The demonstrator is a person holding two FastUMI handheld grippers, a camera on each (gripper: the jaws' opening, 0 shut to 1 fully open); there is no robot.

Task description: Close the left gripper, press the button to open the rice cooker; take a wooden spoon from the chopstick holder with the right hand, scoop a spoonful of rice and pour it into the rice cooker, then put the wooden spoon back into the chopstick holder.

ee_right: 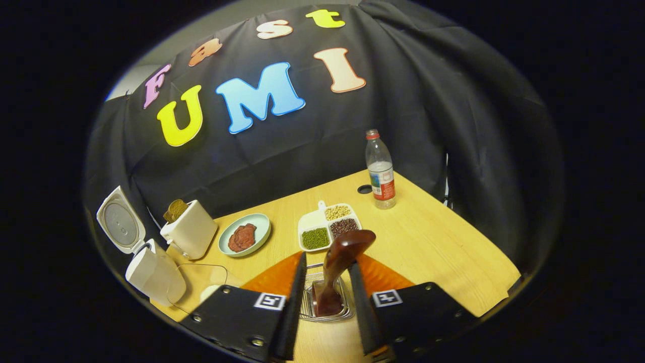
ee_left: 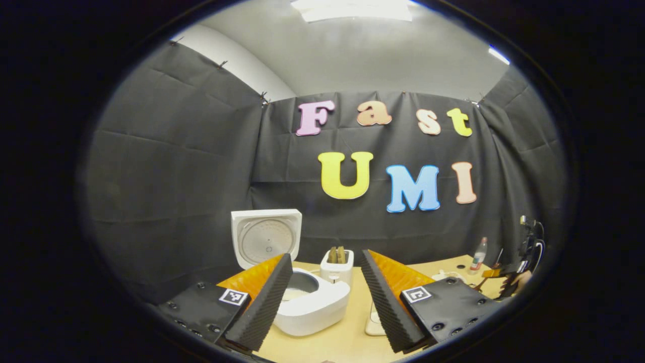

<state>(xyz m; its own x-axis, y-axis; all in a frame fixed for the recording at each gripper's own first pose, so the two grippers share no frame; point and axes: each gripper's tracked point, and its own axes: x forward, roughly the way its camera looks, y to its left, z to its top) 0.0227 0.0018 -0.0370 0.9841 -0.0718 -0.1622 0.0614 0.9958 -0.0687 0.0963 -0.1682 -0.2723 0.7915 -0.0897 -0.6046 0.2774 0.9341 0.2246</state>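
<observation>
The white rice cooker (ee_left: 310,305) stands with its lid (ee_left: 266,237) raised, its inner pot showing just past my left gripper's (ee_left: 326,257) spread fingers. My left gripper is open and holds nothing. In the right gripper view the cooker (ee_right: 153,275) is at the far left. A dark wooden spoon (ee_right: 342,252) stands upright in the wire chopstick holder (ee_right: 308,307), bowl end up. My right gripper (ee_right: 327,261) is open with a finger on each side of the spoon's handle and a gap on the left side. A white divided dish (ee_right: 311,221) beyond holds rice and beans.
A white toaster (ee_right: 190,232) with bread stands beside the cooker. A teal plate (ee_right: 259,227) with a reddish-brown piece lies left of the dish. A plastic bottle (ee_right: 380,171) stands at the back right near the table's edge. A hand (ee_left: 521,282) shows at the far right.
</observation>
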